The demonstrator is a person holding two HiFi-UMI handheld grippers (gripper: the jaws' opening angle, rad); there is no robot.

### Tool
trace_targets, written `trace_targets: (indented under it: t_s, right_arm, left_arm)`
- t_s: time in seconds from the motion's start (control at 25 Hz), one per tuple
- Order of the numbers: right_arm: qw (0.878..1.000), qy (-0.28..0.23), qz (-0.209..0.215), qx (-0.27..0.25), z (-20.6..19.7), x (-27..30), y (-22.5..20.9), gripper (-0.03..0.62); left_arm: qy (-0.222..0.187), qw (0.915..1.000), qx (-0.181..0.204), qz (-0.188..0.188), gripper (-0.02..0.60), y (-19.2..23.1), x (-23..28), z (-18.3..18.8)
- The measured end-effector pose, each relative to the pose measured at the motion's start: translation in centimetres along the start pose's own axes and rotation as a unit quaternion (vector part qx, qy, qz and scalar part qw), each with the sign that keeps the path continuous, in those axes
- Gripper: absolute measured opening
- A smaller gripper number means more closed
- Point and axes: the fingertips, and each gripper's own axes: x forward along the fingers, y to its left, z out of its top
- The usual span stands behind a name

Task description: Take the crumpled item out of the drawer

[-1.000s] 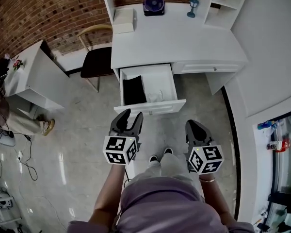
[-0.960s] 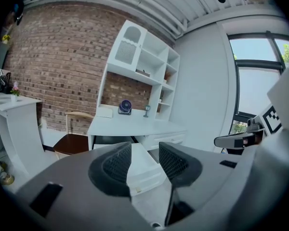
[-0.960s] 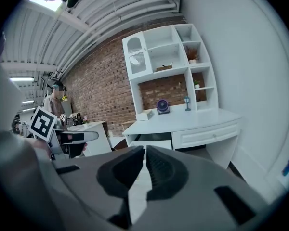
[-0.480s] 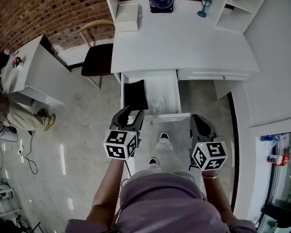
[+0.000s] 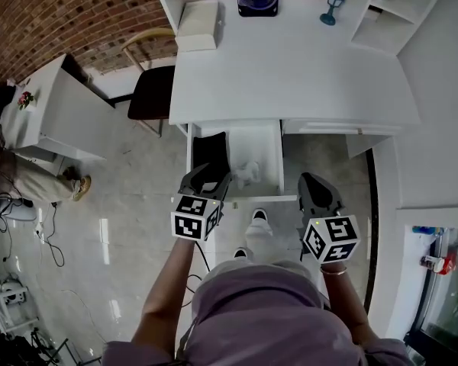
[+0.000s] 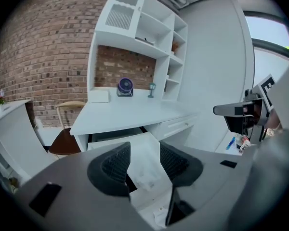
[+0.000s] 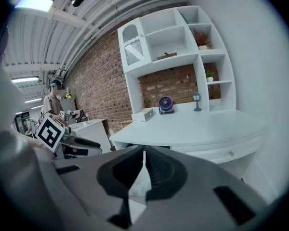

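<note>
No legible words, numbers, brands or signs anywhere.

Near, left marker cube [image 5: 196,219]: black-and-white square code patterns on white faces. These are blocks only, no letters or digits.

Near, right marker cube [image 5: 330,240]: same kind of square code patterns, nothing readable as text.

Right edge, small coloured items [image 5: 430,261]: any print on them is too small to make out.
</note>
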Motion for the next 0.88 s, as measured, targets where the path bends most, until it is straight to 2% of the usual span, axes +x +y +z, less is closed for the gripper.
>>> trace_targets:
  t_s: [0.2, 0.48, 0.6, 0.88]
  right_arm:
    - [1.000, 0.006, 0.004, -0.001, 0.5, 1.5, -2.0, 0.015]
    - [1.000, 0.012, 0.000, 0.003, 0.6, 2.5, -4.3, 0.014]
    - [1.000, 0.016, -0.008, 0.009, 0.3, 2.6, -4.9, 0.014]
    - [0.999, 0.019, -0.038, 0.026, 0.1, 2.9, -5.7, 0.014]
  left_arm:
    - [0.052, 0.9977, 0.038, -0.023, 0.184, -0.6, 3.8, -1.0]
    - [0.110, 0.9892, 0.087, -0.043, 0.193, -1.5, 8.1, -2.8]
    - [0.141, 0.9805, 0.121, -0.063, 0.199, -2.1, 9.5, -4.0]
    - [0.207, 0.9514, 0.194, -0.120, 0.216, -3.4, 12.3, -6.2]
